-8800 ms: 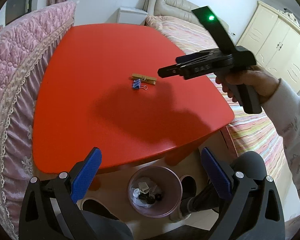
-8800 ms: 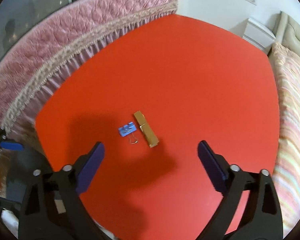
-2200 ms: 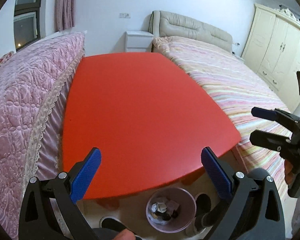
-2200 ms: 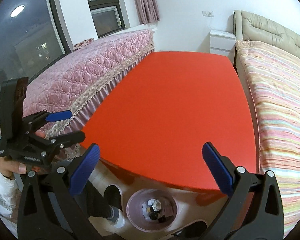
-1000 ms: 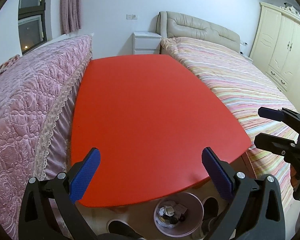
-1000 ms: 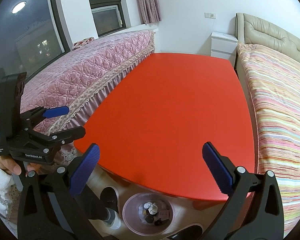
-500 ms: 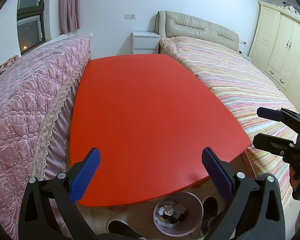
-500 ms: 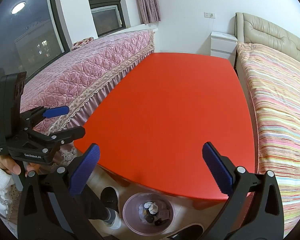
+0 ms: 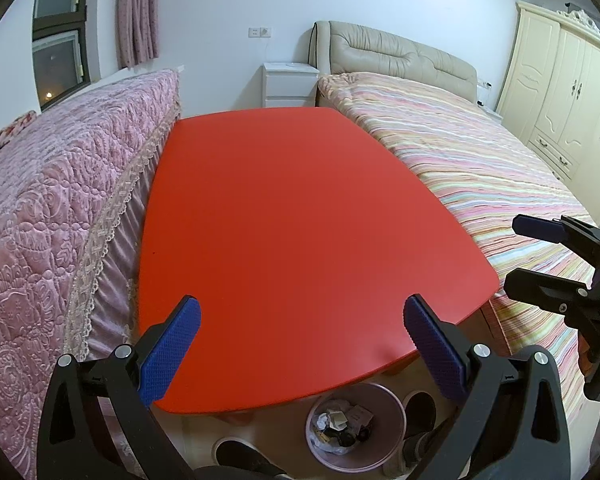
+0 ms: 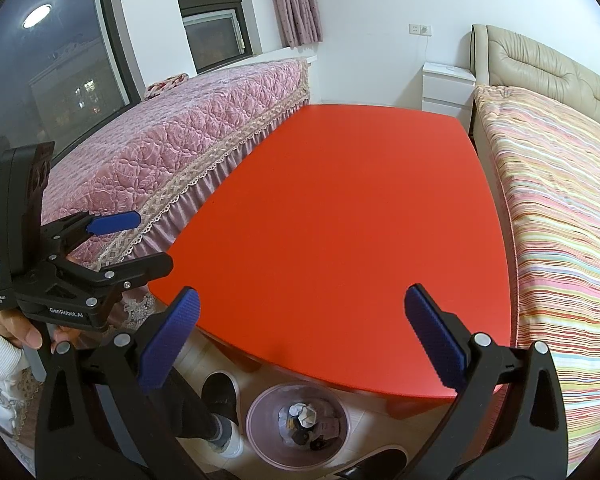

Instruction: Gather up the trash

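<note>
Blue ribbed pads line the jaws of both grippers, and both pairs stand spread wide with nothing between them. The left gripper (image 9: 300,336) hangs over the near edge of the red surface (image 9: 300,220), its pads (image 9: 170,352) apart at either side of the frame. The right gripper (image 10: 300,332) is held the same way, wide open and empty, looking along the red top from the other side. Each gripper shows in the other's view: the right one at the right edge of the left wrist view (image 9: 540,256), the left one at the left edge of the right wrist view (image 10: 140,240), gripped by a hand (image 10: 16,328) in a white sleeve.

Below the near edge of the surface, on the floor, stands a round pink waste bin (image 9: 320,456) (image 10: 256,432). It holds the trash (image 9: 342,426) (image 10: 306,420): crumpled white paper and small dark bits lie together at its bottom. Dark shoes (image 10: 220,396) rest on the floor beside the bin.

A pink quilted bed with a lace trim (image 9: 60,208) runs along the left of the surface, and a bed with a striped cover (image 9: 460,152) and a beige padded headboard (image 9: 392,52) runs along the right. A white nightstand (image 9: 288,84) stands against the far wall between them, and a cream wardrobe (image 9: 560,80) fills the far right.
</note>
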`<action>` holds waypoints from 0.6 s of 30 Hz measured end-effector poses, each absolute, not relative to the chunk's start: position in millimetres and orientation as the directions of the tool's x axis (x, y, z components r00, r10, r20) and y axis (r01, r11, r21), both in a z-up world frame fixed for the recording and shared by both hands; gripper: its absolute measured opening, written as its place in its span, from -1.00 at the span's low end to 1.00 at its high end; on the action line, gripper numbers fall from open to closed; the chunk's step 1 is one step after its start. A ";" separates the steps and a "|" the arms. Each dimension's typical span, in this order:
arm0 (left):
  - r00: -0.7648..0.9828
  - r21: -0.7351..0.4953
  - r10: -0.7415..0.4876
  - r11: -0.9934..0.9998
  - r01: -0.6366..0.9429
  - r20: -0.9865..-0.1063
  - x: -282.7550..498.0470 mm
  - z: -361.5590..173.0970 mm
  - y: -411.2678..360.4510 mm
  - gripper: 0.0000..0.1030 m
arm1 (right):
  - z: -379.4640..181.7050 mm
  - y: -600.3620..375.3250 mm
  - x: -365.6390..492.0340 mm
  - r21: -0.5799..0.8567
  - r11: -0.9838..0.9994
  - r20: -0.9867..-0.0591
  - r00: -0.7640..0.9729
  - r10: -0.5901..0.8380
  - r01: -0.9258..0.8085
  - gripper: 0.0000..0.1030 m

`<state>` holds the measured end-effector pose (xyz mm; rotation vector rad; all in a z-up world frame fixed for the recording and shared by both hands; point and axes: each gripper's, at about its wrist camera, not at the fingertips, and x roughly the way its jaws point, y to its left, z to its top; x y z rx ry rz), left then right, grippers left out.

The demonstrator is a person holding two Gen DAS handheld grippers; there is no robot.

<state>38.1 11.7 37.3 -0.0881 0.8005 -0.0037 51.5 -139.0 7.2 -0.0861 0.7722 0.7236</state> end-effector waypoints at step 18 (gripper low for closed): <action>0.694 -0.089 -0.045 0.996 -0.028 -0.718 39.7 36.6 11.5 0.88 | 6.2 -138.5 50.8 0.183 0.759 -0.665 0.490 0.564 -0.625 0.94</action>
